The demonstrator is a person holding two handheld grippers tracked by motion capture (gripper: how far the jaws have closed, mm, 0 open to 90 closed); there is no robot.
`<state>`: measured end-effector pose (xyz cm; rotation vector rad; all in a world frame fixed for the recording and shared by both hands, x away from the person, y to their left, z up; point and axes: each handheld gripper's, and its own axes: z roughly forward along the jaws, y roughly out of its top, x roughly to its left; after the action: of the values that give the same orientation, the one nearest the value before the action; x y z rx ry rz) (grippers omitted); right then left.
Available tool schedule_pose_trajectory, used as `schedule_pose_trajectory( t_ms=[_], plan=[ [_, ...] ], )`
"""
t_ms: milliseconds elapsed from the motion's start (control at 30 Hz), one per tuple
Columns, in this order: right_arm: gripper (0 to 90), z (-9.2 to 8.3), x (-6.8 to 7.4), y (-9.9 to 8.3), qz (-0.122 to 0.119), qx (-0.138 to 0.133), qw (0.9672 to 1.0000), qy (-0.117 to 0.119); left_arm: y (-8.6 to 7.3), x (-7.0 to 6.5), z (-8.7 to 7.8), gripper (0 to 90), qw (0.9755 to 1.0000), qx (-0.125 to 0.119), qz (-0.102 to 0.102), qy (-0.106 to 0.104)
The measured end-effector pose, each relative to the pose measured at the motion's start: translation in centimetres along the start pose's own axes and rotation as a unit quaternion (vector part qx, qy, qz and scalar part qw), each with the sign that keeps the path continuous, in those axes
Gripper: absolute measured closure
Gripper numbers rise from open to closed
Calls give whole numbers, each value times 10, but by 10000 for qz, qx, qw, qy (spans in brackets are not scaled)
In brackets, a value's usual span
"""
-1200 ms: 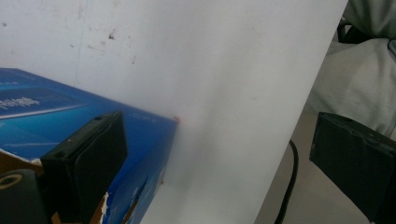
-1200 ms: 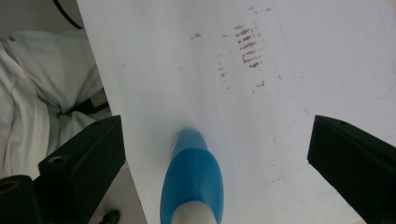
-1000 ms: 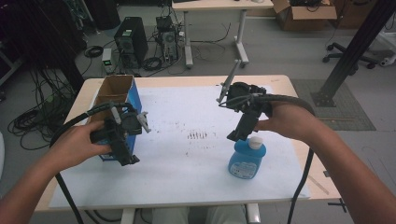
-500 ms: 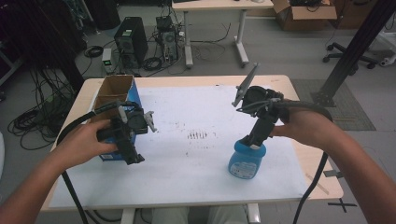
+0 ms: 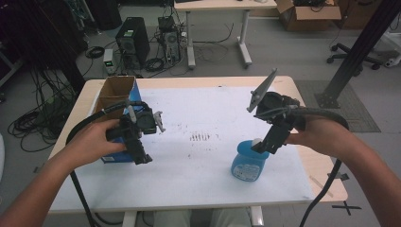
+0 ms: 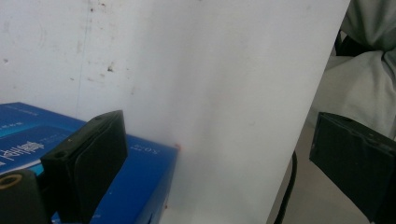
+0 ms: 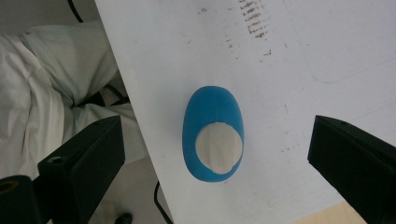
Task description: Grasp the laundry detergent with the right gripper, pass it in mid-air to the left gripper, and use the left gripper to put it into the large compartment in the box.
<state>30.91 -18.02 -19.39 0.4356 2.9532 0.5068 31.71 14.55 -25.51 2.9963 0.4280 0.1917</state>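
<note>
Right gripper (image 7: 215, 168) wide open above blue bottle (image 7: 214, 137), nothing grabbed yet; left gripper (image 6: 219, 172) open, empty, beside blue box (image 6: 140, 186).

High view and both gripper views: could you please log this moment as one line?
right gripper open above blue plastic bottle | left gripper open beside blue cardboard box

Box (image 5: 116, 94) sits at the table's (image 5: 198, 189) left edge with the left gripper (image 5: 142, 158) over its near end, bottle (image 5: 248, 165) stands front right beneath the right gripper (image 5: 262, 147).
</note>
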Motion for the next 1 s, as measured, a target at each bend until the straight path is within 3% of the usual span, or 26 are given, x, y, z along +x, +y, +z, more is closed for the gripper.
schedule_pose_trajectory(
  t_ms=[533,1000],
  plan=[
    [35,10,4,-34,200,-93,9998,4,16,0,6,48,9999,-2,106,-76],
    [35,20,6,-61,333,-497,9982,-23,27,-1,10,47,9997,-16,175,-144]
  ],
)
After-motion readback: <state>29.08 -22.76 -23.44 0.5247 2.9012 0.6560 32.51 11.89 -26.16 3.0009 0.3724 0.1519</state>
